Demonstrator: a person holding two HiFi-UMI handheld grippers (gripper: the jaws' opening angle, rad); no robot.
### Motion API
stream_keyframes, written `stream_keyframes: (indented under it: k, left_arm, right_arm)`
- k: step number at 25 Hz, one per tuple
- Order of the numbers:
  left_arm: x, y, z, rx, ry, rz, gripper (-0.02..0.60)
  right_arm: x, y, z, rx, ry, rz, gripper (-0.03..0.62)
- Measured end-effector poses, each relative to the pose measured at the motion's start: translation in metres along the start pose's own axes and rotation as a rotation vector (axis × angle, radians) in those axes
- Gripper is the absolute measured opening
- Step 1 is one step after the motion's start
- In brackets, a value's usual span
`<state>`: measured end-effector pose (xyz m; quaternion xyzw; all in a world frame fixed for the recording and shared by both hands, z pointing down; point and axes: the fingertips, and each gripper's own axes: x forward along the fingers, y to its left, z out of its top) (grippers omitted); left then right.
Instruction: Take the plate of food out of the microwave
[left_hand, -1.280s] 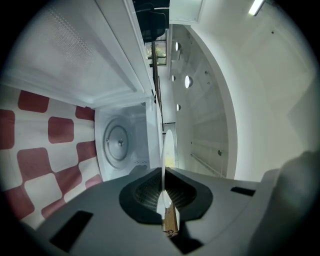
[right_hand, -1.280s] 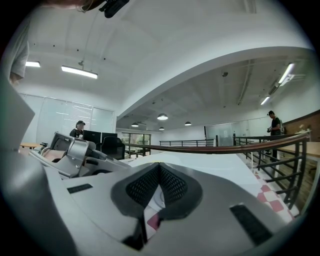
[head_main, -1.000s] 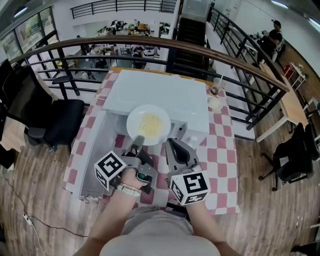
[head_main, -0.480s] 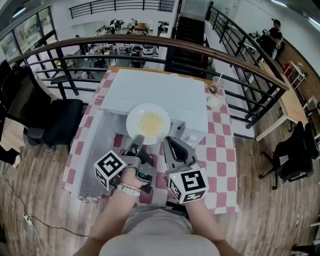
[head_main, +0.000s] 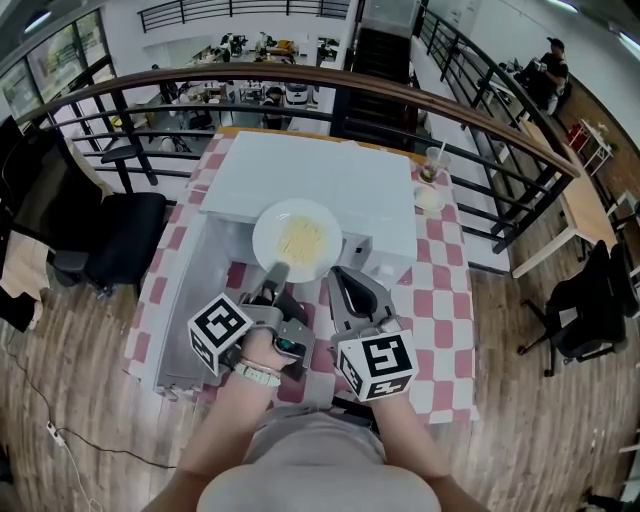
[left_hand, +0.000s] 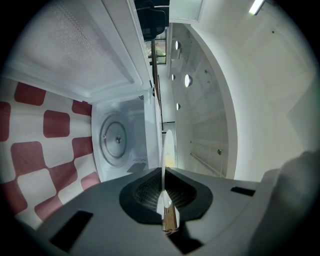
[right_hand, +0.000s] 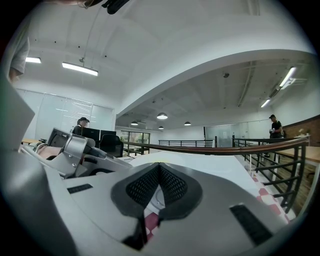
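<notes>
Head view: the left gripper (head_main: 277, 274) stays clamped on the near rim of the plate (head_main: 268, 232) of yellow food, held level just in front of the open microwave (head_main: 330, 180), unchanged from a second ago. The right gripper (head_main: 343, 281), jaws together and empty, stays beside it.

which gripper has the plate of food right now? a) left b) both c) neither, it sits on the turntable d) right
A: the left gripper is clamped on the rim of the plate, which shows edge-on between its jaws, while the right gripper has nothing between its closed jaws.
</notes>
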<state>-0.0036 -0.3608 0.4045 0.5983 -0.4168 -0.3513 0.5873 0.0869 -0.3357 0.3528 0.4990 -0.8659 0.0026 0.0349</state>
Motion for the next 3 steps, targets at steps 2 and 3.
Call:
stream_keyframes:
  k: [2,3]
  left_arm:
    - [0.0005,0.0004,-0.0003,0.001,0.002,0.000,0.012]
    - [0.0008,0.0005,-0.0004,0.001,0.003,-0.001,0.012]
  right_arm:
    - [0.0008,0.0003,-0.0003,-0.003,0.000,0.001,0.025]
    - [0.0012,0.0005,-0.0004,-0.005,-0.001,0.001,0.025]
